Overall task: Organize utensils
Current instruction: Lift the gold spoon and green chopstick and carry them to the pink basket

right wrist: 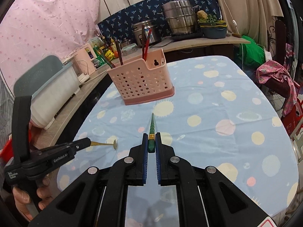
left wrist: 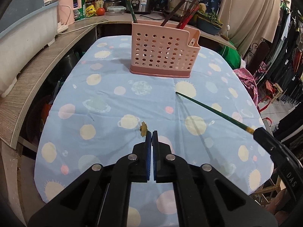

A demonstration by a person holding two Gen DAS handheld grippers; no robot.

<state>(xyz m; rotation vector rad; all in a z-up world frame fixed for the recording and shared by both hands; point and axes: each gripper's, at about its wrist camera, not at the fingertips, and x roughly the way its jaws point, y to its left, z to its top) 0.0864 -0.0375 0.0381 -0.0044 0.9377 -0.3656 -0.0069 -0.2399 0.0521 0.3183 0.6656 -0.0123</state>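
Observation:
A pink perforated utensil holder [left wrist: 162, 54] [right wrist: 142, 83] stands at the far middle of the table, with several chopsticks upright in it. My left gripper [left wrist: 152, 132] [right wrist: 89, 141] is shut on a thin gold utensil [left wrist: 143, 129] [right wrist: 106, 144] whose flower-shaped end sticks out past the pads, above the cloth. My right gripper [right wrist: 151, 135] [left wrist: 259, 131] is shut on the thick end of a green chopstick [right wrist: 152, 128] [left wrist: 212, 110]. The chopstick's tip points toward the holder and hangs above the table. Both grippers are well short of the holder.
The table wears a blue planet-print cloth [left wrist: 106, 117] and drops off at left and right. A wooden counter [left wrist: 37, 71] curves along the left and back, bearing a white dish rack [left wrist: 24, 37], bottles and steel pots [right wrist: 180, 19]. A person's hand [right wrist: 22, 198] grips the left handle.

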